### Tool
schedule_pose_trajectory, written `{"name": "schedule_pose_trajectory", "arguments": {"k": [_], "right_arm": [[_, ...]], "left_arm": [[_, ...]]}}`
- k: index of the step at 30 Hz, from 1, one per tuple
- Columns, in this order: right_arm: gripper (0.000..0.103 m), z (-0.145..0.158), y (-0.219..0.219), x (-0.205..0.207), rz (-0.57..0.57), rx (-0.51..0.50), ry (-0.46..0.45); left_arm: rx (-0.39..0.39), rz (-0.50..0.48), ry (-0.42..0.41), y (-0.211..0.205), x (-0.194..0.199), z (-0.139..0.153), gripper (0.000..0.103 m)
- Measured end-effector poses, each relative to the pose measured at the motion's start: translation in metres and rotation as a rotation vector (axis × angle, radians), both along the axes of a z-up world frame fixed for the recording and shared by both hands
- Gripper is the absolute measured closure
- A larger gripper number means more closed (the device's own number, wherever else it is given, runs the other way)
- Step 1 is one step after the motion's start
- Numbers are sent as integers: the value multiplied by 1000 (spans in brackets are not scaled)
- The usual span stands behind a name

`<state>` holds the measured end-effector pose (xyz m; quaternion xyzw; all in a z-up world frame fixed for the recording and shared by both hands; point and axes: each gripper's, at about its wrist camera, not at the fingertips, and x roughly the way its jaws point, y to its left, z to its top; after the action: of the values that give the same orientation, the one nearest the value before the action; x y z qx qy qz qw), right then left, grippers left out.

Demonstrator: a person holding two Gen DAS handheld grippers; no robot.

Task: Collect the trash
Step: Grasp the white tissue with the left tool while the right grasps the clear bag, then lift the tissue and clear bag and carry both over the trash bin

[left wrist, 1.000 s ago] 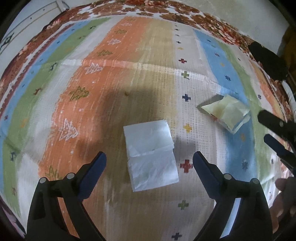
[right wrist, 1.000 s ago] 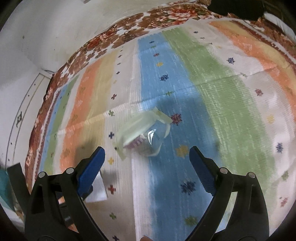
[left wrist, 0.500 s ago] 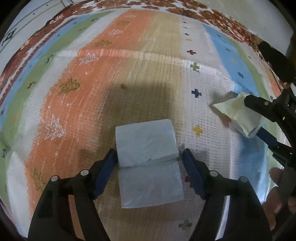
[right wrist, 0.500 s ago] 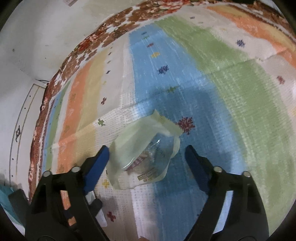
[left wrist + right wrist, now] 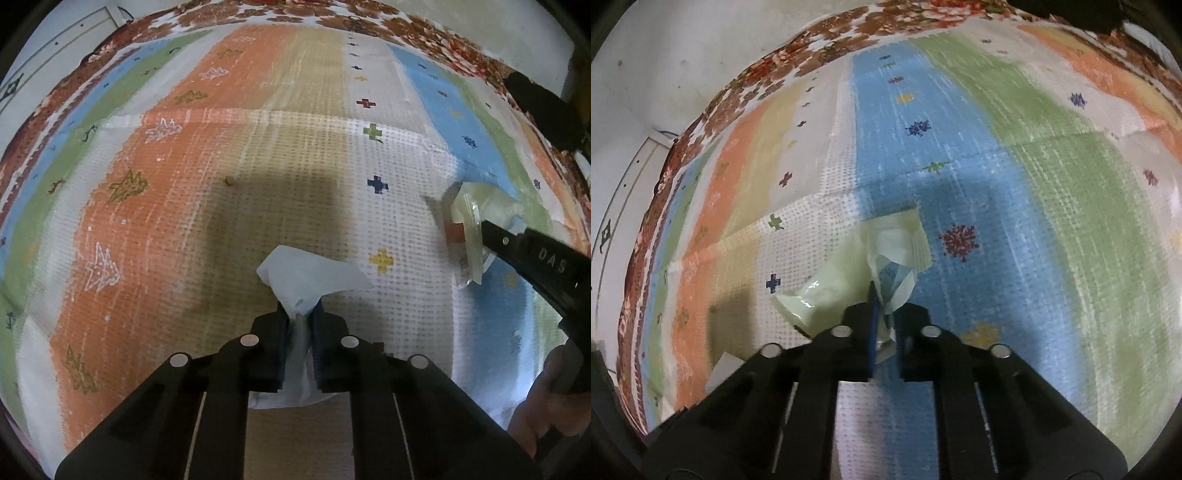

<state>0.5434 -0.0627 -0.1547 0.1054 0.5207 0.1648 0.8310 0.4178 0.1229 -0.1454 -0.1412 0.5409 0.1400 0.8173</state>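
My left gripper [image 5: 300, 314] is shut on a white paper napkin [image 5: 308, 282], which bunches up between the jaws above the striped mat [image 5: 258, 166]. My right gripper [image 5: 886, 314] is shut on a crumpled pale yellow-green plastic wrapper [image 5: 849, 280] with a clear part. In the left wrist view the wrapper [image 5: 476, 225] shows at the right, pinched by the right gripper's black fingers [image 5: 517, 243]. A corner of the napkin [image 5: 722, 369] shows at the lower left of the right wrist view.
The mat has orange, tan, white, blue and green stripes and a floral border [image 5: 812, 48]. A small brown crumb [image 5: 229, 180] lies on the mat. A dark object [image 5: 539, 107] sits at the far right edge. White floor [image 5: 646, 74] lies beyond the mat.
Both grippers have closed from open: the left on the napkin, now bunched, the right on the wrapper, now crumpled. Both moved in over their items.
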Motion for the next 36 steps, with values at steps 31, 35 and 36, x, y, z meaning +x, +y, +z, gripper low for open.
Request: {"name": "schedule_pose_trajectory", "arguments": {"k": [31,35,36], "right_arm": [[103,120,-86,-126,111,-134,-221],[103,137,-96,-155,147,-173,-284],[103,139,-99,-161,151,-175,-291]], "left_arm": [[-46,-66,-85,-45,-82,85,94],[-108,-75,-123,-50,-102,106,94],[-115,-85,-142,-54,-108,114,94]]}}
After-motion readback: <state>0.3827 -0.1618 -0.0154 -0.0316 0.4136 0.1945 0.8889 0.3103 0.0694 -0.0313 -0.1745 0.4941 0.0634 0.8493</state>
